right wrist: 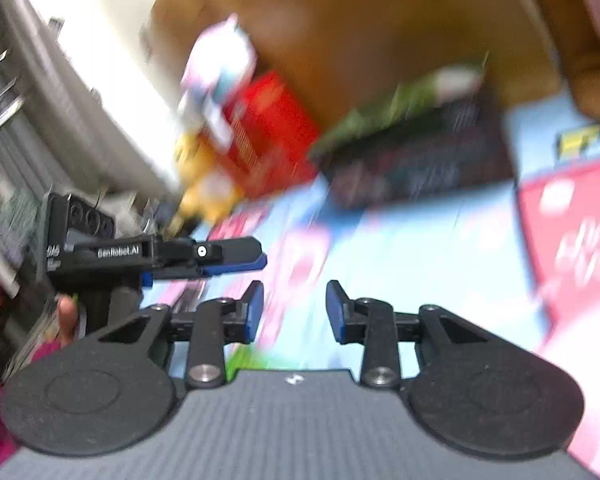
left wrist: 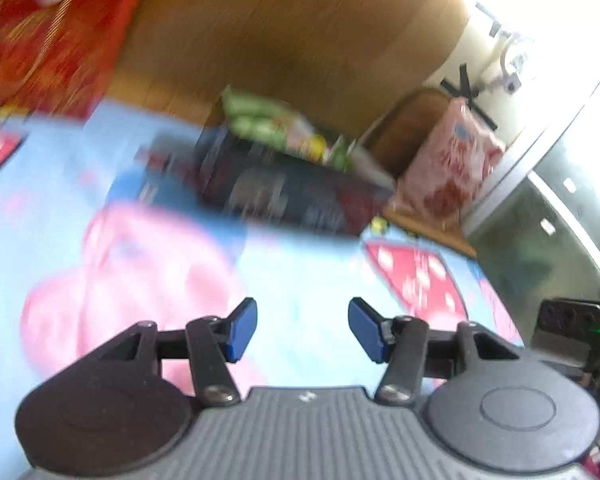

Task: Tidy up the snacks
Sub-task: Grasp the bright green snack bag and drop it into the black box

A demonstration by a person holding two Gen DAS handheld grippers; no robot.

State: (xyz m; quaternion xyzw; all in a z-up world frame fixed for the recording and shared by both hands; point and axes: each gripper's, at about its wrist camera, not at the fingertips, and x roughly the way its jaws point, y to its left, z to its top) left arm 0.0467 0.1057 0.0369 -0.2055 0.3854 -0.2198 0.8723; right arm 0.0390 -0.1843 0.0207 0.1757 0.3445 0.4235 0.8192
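Hovering empty with jaws parted over a blue cartoon mat [left wrist: 308, 272], left gripper [left wrist: 302, 330] and right gripper [right wrist: 295, 308], likely readied for the green snack packets [left wrist: 268, 120] in a dark basket [left wrist: 292, 196] at the mat's far edge.

Green snack packets [left wrist: 276, 128] piled in dark basket [left wrist: 284, 196] on blue mat; pink bag [left wrist: 452, 160] beside, all blurred.

Both views heavily motion-blurred; snack packets and the patterned mat [left wrist: 308, 272] smear into streaks. Gripper bodies close to the lens stay sharp. Left wrist view: daylight blows out the upper right corner to white. Right wrist view dimmer, softer overall. Fisheye bends the edges of both views.
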